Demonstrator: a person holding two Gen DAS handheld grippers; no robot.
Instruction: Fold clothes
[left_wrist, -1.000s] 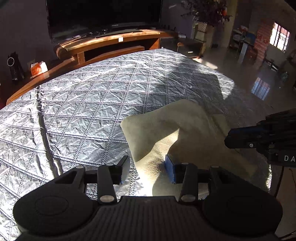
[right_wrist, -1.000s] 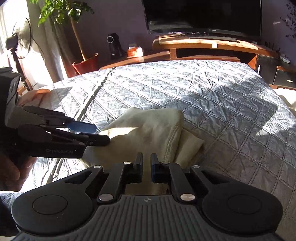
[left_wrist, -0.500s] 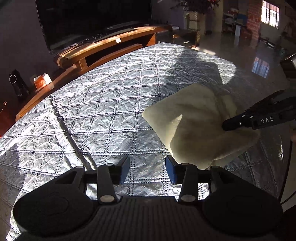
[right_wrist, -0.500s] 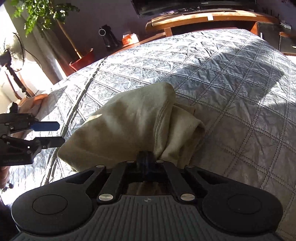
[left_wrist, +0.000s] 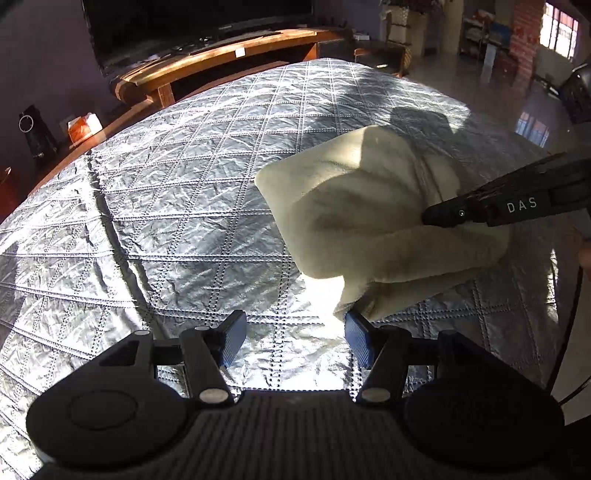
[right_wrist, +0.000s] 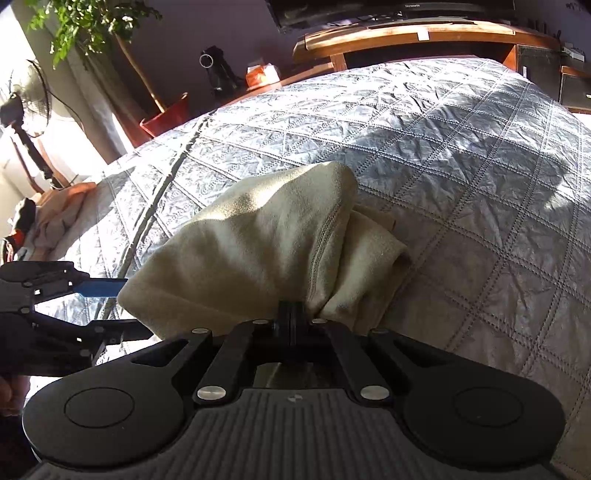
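A cream folded garment lies bunched on the grey quilted bedspread. My right gripper is shut on the near edge of the garment and lifts it into a tent shape. It shows from the side in the left wrist view. My left gripper is open and empty, low over the quilt, its right finger just short of the garment's near corner. It shows at the left of the right wrist view, beside the cloth.
A wooden TV bench with a dark TV stands beyond the bed. A potted plant, a fan and a pile of other clothes are at the left. Shiny floor lies to the right.
My right gripper closed on the garment's near edge and raised it. My left gripper drew back off the cloth to its left side and stayed open.
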